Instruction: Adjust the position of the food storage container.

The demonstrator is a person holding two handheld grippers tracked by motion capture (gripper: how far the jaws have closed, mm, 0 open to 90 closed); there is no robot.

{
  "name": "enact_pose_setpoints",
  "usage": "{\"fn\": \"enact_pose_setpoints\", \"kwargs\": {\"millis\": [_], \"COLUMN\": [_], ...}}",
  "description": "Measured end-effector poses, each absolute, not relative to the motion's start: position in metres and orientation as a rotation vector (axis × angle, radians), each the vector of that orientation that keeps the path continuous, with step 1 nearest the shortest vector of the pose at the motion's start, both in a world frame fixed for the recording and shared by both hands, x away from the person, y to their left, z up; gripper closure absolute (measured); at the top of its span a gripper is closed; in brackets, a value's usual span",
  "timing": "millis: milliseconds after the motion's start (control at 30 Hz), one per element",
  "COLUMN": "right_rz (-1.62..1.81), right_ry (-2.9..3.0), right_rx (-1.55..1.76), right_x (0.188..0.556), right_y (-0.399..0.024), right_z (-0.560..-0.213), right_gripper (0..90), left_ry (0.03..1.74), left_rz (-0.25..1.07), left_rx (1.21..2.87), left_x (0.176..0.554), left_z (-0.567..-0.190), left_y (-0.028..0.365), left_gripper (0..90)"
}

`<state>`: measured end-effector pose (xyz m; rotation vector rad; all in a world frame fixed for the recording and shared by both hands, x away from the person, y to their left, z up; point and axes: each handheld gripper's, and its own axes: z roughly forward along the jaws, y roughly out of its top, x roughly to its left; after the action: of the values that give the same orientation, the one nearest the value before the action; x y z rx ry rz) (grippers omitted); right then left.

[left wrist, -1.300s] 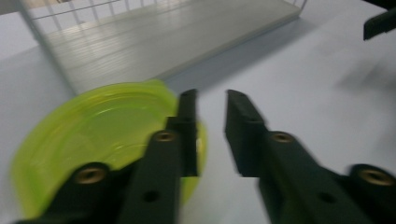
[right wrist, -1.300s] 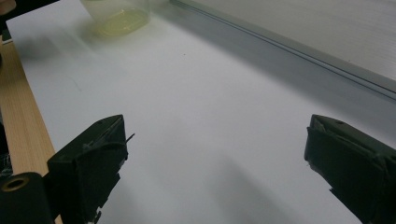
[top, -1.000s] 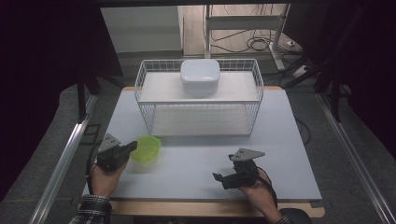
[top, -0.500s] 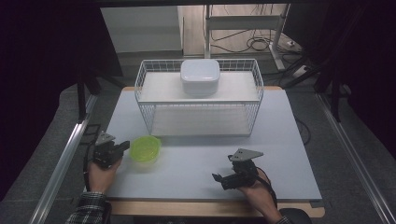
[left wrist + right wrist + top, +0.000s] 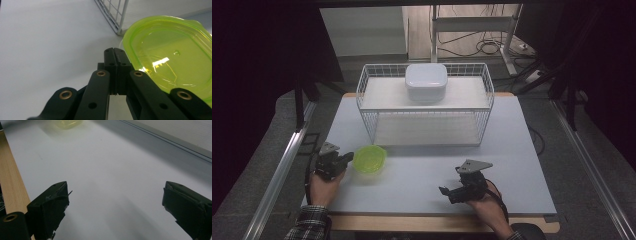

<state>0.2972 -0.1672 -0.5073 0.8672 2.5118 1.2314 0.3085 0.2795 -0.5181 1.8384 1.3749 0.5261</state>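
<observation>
**A:** Where is the green lid (image 5: 370, 159) sitting?

**B:** On the pale table mat (image 5: 422, 175), at the person's left and just in front of the white wire basket rack (image 5: 426, 107). In the left gripper view it lies flat, translucent lime green, its rim just beside the jaws on their right side, with a corner of the rack's wire wall right behind it.

**A:** And the left gripper (image 5: 343, 160), is it pinching the lid?

**B:** No. In the left gripper view its two black jaws are pressed flat together with nothing between them. The tips sit right at the lid's edge; whether they touch it I cannot tell.

**A:** The right gripper (image 5: 445, 192)?

**B:** It is held low over the mat, well apart from the lid, near the front edge of the table. Its jaws are spread wide, with only bare mat between them. The lid appears as a yellowish blur at the top of that view.

**A:** Any writing or brand to read?

**B:** None legible. The lid carries only a small moulded mark at its centre, too small to read. The white lidded container (image 5: 426, 81) on the rack's top shelf looks plain.
</observation>
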Motion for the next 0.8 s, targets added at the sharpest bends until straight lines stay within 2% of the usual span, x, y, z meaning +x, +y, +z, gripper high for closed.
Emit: {"fn": "enact_pose_setpoints", "kwargs": {"millis": [800], "right_rz": [1.219], "right_ry": [2.518], "right_rx": [0.876], "right_x": [0.298], "right_y": [-0.167], "right_z": [-0.509], "right_gripper": [7.4], "left_ry": [1.227], "left_rz": [0.445], "left_rx": [1.935], "left_x": [0.303], "left_z": [-0.513], "left_y": [0.224], "left_gripper": [89.9]}}
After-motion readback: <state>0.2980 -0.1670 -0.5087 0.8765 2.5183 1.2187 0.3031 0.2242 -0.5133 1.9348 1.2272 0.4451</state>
